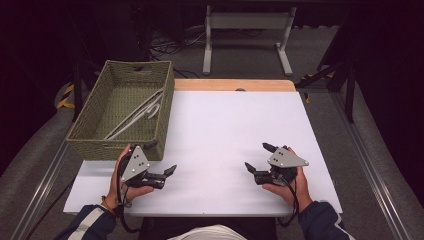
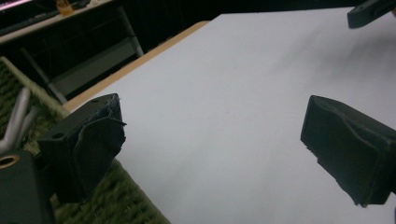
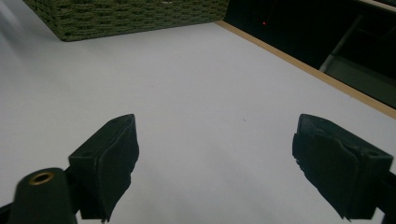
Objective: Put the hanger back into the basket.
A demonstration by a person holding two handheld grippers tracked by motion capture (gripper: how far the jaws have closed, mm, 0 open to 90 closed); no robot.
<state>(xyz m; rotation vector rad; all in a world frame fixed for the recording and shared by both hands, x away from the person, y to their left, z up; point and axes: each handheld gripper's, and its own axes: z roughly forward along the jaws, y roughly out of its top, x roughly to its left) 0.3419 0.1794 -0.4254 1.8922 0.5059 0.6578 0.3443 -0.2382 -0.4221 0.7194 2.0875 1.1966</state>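
Judging the white hangers (image 1: 137,112) lying in the woven basket (image 1: 87,135) at the worktop's (image 1: 225,130) left to be light, stiff and slick (likely plastic), we would grip a straight bar, with left tongs (image 1: 162,161) and right tongs (image 1: 257,157) both wide and empty.

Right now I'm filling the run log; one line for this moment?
left claw: open, empty | right claw: open, empty | woven basket: holds white hangers
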